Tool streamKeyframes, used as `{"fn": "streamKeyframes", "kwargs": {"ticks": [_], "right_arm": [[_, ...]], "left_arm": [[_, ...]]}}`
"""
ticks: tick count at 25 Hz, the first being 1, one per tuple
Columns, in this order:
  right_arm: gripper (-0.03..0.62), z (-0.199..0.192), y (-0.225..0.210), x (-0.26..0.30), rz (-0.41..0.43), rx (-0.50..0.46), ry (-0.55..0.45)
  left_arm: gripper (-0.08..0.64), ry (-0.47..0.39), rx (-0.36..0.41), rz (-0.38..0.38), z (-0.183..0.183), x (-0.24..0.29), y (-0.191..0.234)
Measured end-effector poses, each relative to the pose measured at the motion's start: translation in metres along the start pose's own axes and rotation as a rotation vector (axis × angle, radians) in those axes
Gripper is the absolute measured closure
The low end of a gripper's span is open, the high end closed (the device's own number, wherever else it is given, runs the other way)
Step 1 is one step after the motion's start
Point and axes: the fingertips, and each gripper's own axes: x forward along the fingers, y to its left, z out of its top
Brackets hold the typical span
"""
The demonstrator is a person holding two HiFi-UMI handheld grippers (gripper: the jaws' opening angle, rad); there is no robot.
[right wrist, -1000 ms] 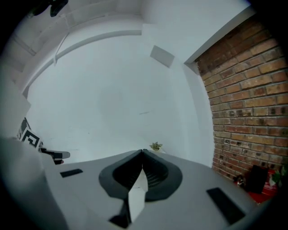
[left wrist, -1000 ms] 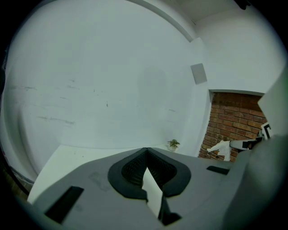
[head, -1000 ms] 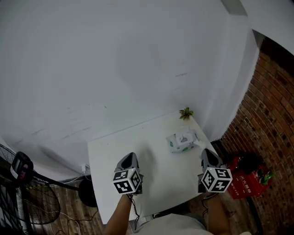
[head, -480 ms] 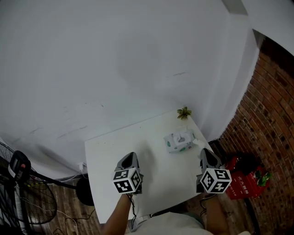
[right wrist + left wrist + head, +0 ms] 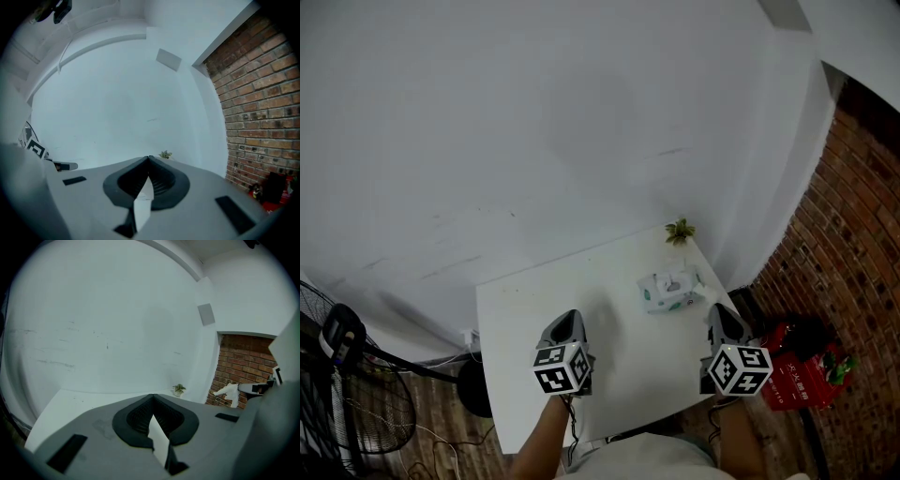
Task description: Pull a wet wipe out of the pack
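Left tongs (image 5: 567,321): lower middle of the head view, over the near part of the table; its own view shows the two jaws pressed together at the tips with nothing between them.
Right tongs (image 5: 715,312): lower right, above the table's near right edge; jaws likewise closed together, holding nothing.
Table (image 5: 534,300): white, with a bare top around the pack.
Wet wipe pack (image 5: 668,292): right of centre on the table, beyond both tongs and nearer the right ones, touching neither; a white tuft of wipe stands up from its top.
Potted plant (image 5: 679,231): small, at the table's far right corner, against the white wall.
Floor fan (image 5: 347,394): lower left, on the wooden floor beside the table.
Red crate (image 5: 806,370): lower right, on the floor below the brick wall (image 5: 862,234).
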Motion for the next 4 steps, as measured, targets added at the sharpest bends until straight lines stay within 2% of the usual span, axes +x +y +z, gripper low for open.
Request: {"fn": "streamKeyframes", "kwargs": {"ticks": [4], "right_arm": [[0.588, -0.0003, -0.0003, -0.0003, 0.006, -0.002, 0.002]], "left_arm": [[0.558, 0.000, -0.007, 0.006, -0.0011, -0.0017, 0.0000]]}}
